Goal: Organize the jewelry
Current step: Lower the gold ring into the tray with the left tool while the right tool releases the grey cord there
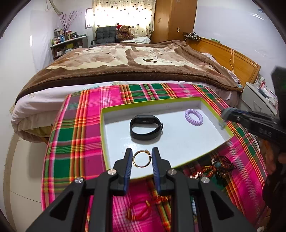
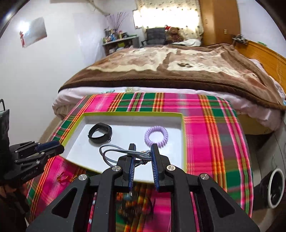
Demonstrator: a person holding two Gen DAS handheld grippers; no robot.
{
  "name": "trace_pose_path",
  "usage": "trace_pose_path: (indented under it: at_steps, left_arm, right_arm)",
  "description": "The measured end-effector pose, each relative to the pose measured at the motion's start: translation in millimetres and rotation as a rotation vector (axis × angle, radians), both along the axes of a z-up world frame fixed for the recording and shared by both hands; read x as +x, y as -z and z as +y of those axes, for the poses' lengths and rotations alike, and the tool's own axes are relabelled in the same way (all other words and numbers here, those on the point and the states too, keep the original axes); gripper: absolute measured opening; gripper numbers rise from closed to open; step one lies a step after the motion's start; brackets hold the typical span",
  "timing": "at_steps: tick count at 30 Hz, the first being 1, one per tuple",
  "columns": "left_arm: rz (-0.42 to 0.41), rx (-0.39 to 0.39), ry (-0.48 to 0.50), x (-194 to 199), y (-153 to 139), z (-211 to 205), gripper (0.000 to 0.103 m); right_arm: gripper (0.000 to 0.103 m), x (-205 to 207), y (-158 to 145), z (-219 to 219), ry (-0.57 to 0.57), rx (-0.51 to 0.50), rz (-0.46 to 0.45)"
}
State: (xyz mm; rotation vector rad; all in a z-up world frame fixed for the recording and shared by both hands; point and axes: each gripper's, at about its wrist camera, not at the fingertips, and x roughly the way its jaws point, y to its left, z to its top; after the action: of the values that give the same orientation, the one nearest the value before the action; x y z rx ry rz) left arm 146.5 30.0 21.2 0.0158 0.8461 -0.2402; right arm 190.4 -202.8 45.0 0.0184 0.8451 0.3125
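A bright plaid cloth (image 1: 75,135) in pink, green and orange covers the table. Behind it is a big bed with a soft brown blanket (image 1: 125,60) on top. A teddy bear (image 1: 125,33) in a red hat sits at the far end, next to a dark chair (image 1: 105,34). A tall wooden wardrobe (image 1: 173,19) stands by the dotted curtain (image 1: 121,12). A shelf (image 1: 68,42) full of little bottles is by the left wall.
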Motion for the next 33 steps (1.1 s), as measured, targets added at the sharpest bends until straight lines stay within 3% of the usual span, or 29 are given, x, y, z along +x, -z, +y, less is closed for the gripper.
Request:
trace_pose_path:
  at_steps: [3,17,29,33]
  left_arm:
    - [-0.002,0.039,0.004,7,6,-7,0.023]
    - [0.059,0.051,0.021,32,31,-13,0.023]
    - [0.081,0.065,0.019,39,40,-20,0.023]
    - [0.089,0.061,0.021,42,42,-20,0.023]
  right_arm:
    - [0.018,24,8,10,-0.033,-0.018,0.040]
    - [0.018,88,50,48,-0.107,-0.104,0.168]
    - [0.018,100,66,64,-0.137,-0.218,0.167]
    - [0.018,101,66,64,-0.133,-0.214,0.157]
